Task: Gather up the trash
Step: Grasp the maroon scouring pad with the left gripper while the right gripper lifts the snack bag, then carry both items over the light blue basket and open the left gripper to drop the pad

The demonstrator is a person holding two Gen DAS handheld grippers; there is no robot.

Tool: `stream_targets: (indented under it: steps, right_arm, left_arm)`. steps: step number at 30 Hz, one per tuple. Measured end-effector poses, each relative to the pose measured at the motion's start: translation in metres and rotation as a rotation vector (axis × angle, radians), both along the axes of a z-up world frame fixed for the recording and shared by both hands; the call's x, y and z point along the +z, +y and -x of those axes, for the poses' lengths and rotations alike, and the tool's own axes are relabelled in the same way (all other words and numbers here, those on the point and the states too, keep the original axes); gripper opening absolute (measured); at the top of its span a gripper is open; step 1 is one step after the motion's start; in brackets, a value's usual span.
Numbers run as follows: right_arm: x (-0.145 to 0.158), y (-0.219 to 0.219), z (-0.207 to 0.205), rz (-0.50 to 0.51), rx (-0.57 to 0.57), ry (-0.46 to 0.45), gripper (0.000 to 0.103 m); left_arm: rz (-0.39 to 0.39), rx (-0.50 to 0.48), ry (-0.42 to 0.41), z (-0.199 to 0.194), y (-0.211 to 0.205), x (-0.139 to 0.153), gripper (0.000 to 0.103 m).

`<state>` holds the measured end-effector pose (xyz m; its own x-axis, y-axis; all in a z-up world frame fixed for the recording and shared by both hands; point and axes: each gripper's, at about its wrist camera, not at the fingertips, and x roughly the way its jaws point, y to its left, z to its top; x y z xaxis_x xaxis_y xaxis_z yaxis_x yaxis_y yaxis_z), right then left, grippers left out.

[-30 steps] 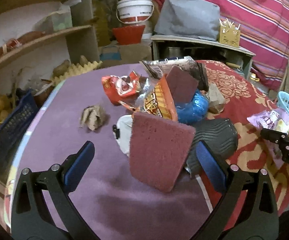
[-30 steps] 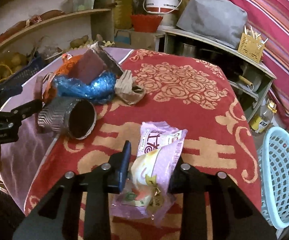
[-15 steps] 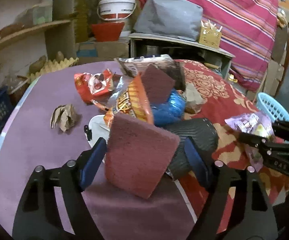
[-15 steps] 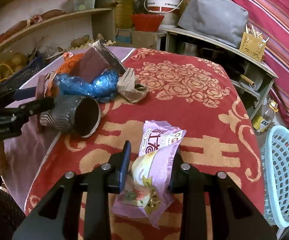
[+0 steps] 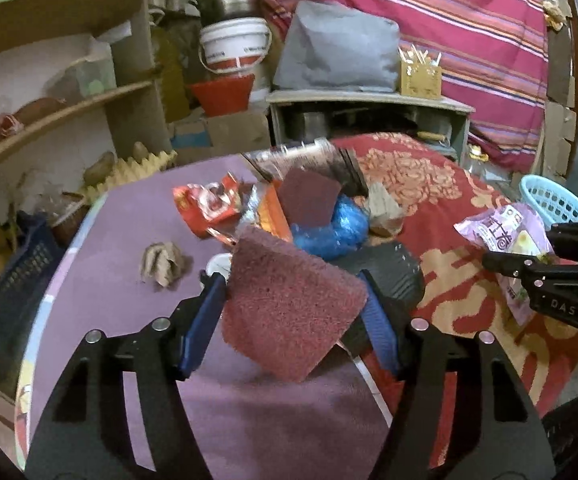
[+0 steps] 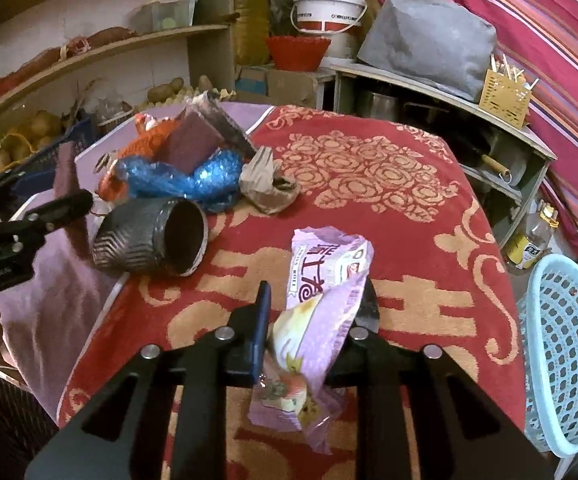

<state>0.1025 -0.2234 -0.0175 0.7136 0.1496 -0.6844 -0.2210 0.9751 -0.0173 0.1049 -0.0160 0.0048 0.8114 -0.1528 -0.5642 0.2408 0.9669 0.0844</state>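
Note:
My left gripper [image 5: 295, 300] is shut on a maroon scouring pad [image 5: 289, 308] and holds it tilted above the purple cloth. My right gripper [image 6: 315, 308] is shut on a purple snack wrapper [image 6: 317, 316], held above the red patterned cloth; it also shows in the left wrist view [image 5: 505, 232]. A trash pile lies on the table: a red wrapper [image 5: 205, 204], an orange packet [image 5: 275, 216], blue plastic [image 6: 185, 178], a second maroon pad [image 5: 309, 200], crumpled brown paper [image 6: 267, 184], a dark ribbed cup on its side [image 6: 149, 240] and a paper scrap [image 5: 163, 262].
A light blue basket [image 6: 561, 356] stands right of the table by the floor. Shelves with potatoes [image 6: 41, 124] line the left. A white bucket [image 6: 329, 4], a red bowl [image 6: 297, 50] and a low grey shelf [image 6: 441, 92] stand behind.
My left gripper has closed from wide open onto the maroon pad and lifted it. My right gripper has raised the purple wrapper slightly.

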Motion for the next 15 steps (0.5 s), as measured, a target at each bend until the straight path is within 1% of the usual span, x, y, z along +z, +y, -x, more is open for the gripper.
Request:
stream_targets:
  steps: [8, 15]
  right_arm:
    - [0.016, -0.024, 0.006, -0.056, -0.047, -0.043, 0.021]
    - [0.027, -0.044, 0.011, -0.092, -0.077, -0.076, 0.021]
  left_arm:
    - [0.036, 0.074, -0.053, 0.012, 0.019, 0.027, 0.065]
    - [0.042, 0.136, -0.066, 0.013, 0.023, 0.035, 0.065]
